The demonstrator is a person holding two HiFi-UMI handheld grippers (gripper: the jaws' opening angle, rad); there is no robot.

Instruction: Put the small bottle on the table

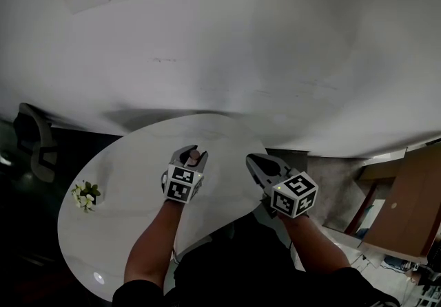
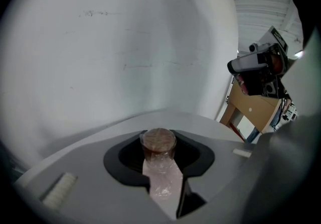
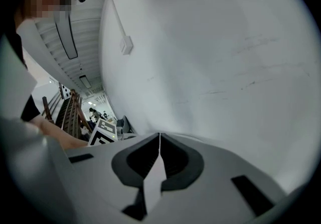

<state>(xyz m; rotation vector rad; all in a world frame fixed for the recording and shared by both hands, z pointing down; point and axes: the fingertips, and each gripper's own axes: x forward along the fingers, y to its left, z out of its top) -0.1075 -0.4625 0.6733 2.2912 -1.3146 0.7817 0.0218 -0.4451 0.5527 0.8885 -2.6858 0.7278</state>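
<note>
The small bottle [image 2: 161, 168] has a clear body and a brown cap [image 2: 159, 140], and it stands upright between the jaws of my left gripper [image 2: 159, 143], which is shut on it. In the head view the left gripper [image 1: 191, 154] hangs over the middle of the round white table [image 1: 131, 161], with the bottle's cap [image 1: 196, 155] showing at its tip. To its right, my right gripper [image 1: 255, 160] sits near the table's right edge. Its jaws [image 3: 159, 136] are pressed together with nothing between them.
A small bunch of white flowers [image 1: 85, 195] lies on the table's left side. A dark chair [image 1: 38, 142] stands beyond the left edge. Wooden furniture [image 1: 406, 206] stands at the right. A white wall [image 1: 241, 44] rises right behind the table.
</note>
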